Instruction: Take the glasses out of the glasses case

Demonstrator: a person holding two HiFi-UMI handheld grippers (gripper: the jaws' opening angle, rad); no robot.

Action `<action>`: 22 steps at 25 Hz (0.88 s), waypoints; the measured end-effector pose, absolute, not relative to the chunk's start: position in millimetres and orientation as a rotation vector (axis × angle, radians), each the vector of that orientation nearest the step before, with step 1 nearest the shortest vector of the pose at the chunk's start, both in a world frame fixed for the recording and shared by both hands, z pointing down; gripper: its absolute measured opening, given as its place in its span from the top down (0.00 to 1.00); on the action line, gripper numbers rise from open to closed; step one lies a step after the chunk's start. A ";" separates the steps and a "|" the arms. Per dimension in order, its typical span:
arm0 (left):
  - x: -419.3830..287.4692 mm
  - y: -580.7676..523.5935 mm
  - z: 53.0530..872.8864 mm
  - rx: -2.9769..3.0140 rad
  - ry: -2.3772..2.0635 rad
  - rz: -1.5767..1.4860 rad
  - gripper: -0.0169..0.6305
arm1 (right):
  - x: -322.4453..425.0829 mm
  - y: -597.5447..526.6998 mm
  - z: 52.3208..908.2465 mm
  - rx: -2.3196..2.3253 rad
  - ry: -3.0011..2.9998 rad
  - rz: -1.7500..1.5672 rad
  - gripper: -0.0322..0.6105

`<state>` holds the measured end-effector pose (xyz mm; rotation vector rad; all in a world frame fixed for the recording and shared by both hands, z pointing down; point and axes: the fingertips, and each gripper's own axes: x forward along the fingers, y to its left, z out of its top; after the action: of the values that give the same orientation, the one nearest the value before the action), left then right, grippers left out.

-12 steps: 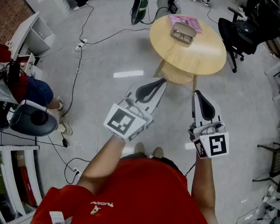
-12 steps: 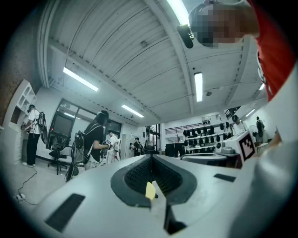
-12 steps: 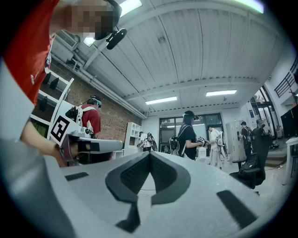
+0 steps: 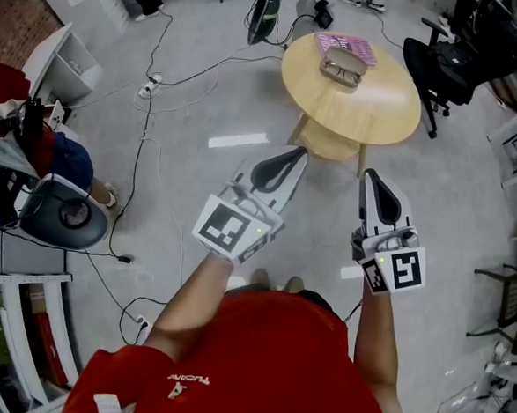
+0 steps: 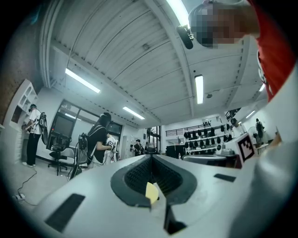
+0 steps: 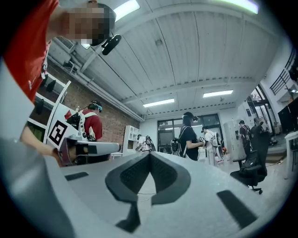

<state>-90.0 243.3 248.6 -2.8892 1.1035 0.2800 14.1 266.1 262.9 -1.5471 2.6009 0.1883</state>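
Note:
An open glasses case [image 4: 343, 69] with dark-rimmed glasses in it lies on a pink book [image 4: 347, 46] at the far side of a round wooden table [image 4: 362, 111]. Both grippers are held level over the floor, well short of the table. My left gripper [image 4: 298, 152] points toward the table's base, jaws together with nothing held. My right gripper [image 4: 369, 174] is beside it, also shut and empty. In the left gripper view the left gripper [image 5: 151, 159] has its dark pads meeting, with a small yellow scrap low between them. In the right gripper view the right gripper [image 6: 150, 154] shows closed pads. Neither gripper view shows the case.
Cables [image 4: 151, 105] trail over the grey floor to the left. A black office chair [image 4: 446, 55] stands right of the table. A seated person [image 4: 63, 161] and a white shelf [image 4: 61, 59] are at the left. Other people [image 6: 190, 139] stand across the room.
The table and case have shifted slightly up and right in the head view. Both grippers keep their pose and stay shut.

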 end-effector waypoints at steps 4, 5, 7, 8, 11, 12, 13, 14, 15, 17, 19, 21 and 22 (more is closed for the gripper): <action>-109.3 234.7 256.9 -2.894 1.089 0.299 0.95 | -2.8 260.7 270.8 -1.567 2.610 0.197 0.94; -113.1 227.4 259.0 -2.895 1.081 0.303 0.95 | -6.6 254.9 273.3 -1.574 2.612 0.200 0.94; -117.8 214.2 262.6 -2.902 1.068 0.303 0.95 | -11.4 245.4 277.3 -1.588 2.617 0.204 0.94; -117.8 207.5 263.1 -2.907 1.064 0.302 0.95 | -10.7 239.9 278.2 -1.597 2.620 0.202 0.94; -113.2 184.2 262.1 -2.917 1.058 0.298 0.95 | -1.7 215.8 278.8 -1.639 2.621 0.181 0.94; -112.3 176.1 262.2 -2.917 1.059 0.295 0.95 | -0.1 207.3 278.6 -1.644 2.623 0.183 0.94; -111.5 167.8 262.4 -2.917 1.062 0.293 0.95 | 0.3 199.4 278.2 -1.642 2.629 0.195 0.94; -110.7 159.4 262.6 -2.916 1.066 0.291 0.95 | 0.3 191.8 277.7 -1.632 2.639 0.216 0.94; -109.5 150.8 262.9 -2.915 1.069 0.290 0.95 | 0.3 184.2 277.6 -1.618 2.650 0.241 0.94; -105.1 132.9 264.7 -2.911 1.073 0.283 0.95 | 3.6 166.3 278.9 -1.599 2.667 0.276 0.94; -97.5 112.4 268.0 -2.903 1.078 0.270 0.95 | 11.5 143.7 280.4 -1.587 2.675 0.294 0.94; -86.1 87.8 271.7 -2.890 1.092 0.254 0.95 | 23.3 117.0 283.7 -1.574 2.692 0.315 0.94; -79.5 74.2 273.4 -2.882 1.103 0.245 0.95 | 30.0 102.4 286.5 -1.568 2.704 0.324 0.94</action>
<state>-79.5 74.2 273.4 -2.8825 1.1031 0.2445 30.0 102.4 286.5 -1.5677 2.7043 0.3238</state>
